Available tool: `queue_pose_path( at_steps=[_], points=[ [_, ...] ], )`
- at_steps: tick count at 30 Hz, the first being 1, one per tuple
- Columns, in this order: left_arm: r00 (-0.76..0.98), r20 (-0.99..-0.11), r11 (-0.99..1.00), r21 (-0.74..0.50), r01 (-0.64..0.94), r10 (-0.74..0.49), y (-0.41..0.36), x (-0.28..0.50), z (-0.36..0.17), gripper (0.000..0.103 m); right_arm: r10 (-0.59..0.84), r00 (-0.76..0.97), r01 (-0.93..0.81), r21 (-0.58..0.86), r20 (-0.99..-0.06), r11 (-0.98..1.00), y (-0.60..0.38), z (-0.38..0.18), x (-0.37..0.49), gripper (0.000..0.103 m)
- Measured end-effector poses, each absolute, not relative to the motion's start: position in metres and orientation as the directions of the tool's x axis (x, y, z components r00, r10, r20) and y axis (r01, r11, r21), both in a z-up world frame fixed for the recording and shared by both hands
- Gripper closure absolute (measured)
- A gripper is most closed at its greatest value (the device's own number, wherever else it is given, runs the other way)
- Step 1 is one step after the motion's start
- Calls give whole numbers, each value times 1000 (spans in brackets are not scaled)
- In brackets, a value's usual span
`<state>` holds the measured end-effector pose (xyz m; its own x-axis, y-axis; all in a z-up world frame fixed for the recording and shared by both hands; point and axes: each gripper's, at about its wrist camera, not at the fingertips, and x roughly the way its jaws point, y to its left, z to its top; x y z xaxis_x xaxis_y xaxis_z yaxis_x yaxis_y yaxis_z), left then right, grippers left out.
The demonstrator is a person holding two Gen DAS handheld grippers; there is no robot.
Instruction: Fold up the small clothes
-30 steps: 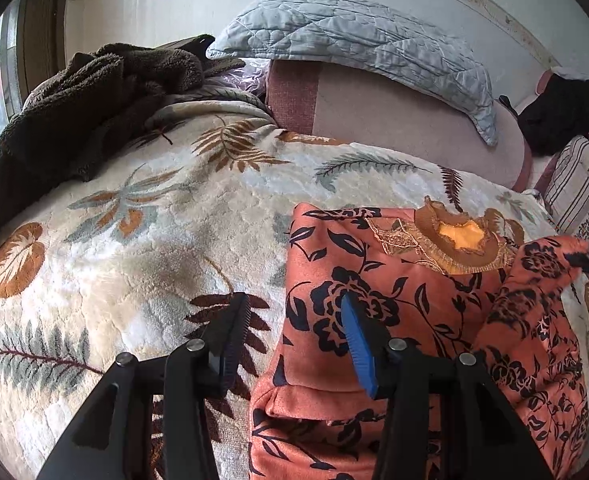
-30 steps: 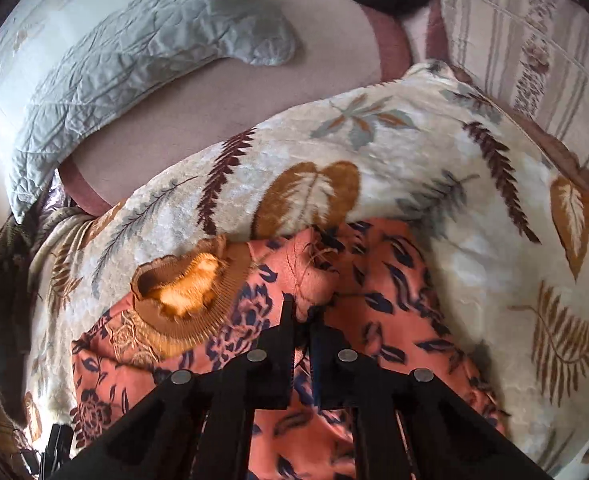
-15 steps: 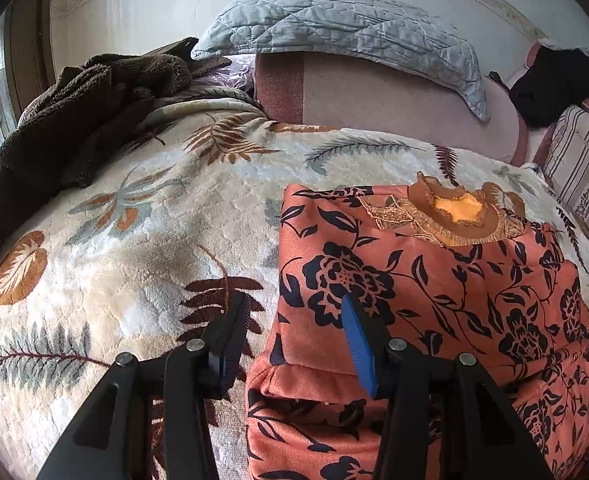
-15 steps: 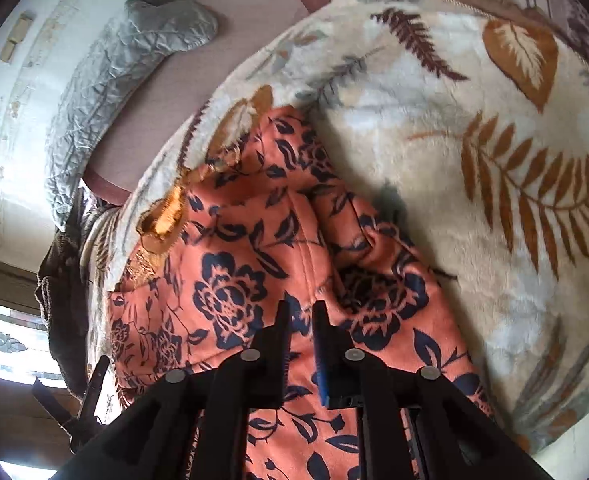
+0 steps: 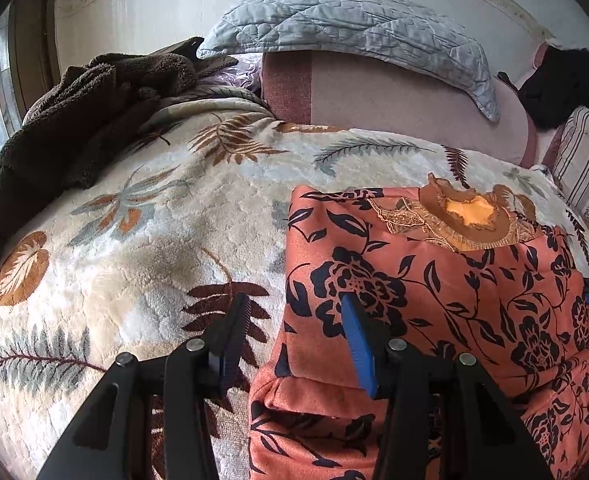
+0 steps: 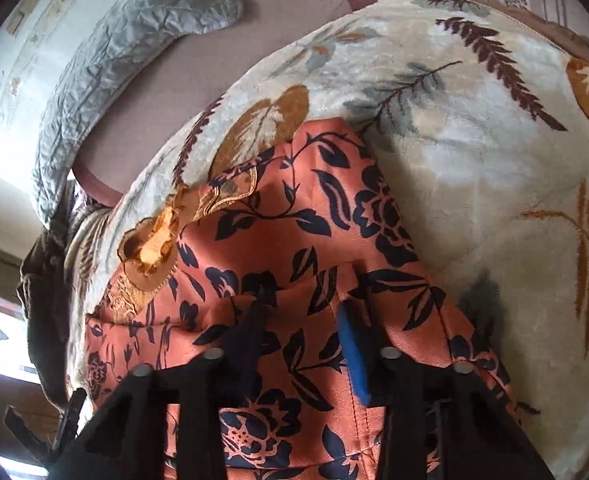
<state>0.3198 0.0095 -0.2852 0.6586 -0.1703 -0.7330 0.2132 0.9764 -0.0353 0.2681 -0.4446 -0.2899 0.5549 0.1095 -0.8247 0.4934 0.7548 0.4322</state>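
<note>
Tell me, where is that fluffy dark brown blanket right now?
In the left wrist view, the brown blanket lies heaped at the far left of the bed, on the leaf-print bedspread, beside the window and left of the grey quilted pillow.

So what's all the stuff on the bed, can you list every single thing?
Flowery top: one, orange with dark navy flowers and a brown-gold collar, lying partly folded on the blanket.
Blanket: one, cream with brown, orange and grey leaves, covering the bed.
Fuzzy throw: one, dark brown, heaped at the far left of the bed.
Quilted pillow: one, pale grey-blue, on top of the pinkish headboard.
Black cloth: one, dark, bunched at the far right by the headboard.
Striped cushion: one, cream with brown stripes, right edge.
Left gripper: one, black with blue pads, open, straddling the top's left edge.
Right gripper: one, black with blue pads, jaws apart, low over the top's fabric.
</note>
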Motion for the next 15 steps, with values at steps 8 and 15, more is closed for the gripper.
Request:
queue_pose_path(
  at_steps=[8, 15],
  points=[
    [673, -719, 975, -34, 218, -175, 1, 317, -283, 54, -11, 684, 420, 381, -730, 823, -436, -242, 249, 95],
    [685, -706, 972, -19, 233, -178, -5, 314, -281, 54, 142, 638, 468, 527, -757, 710, -474, -282, 253, 52]
  ],
)
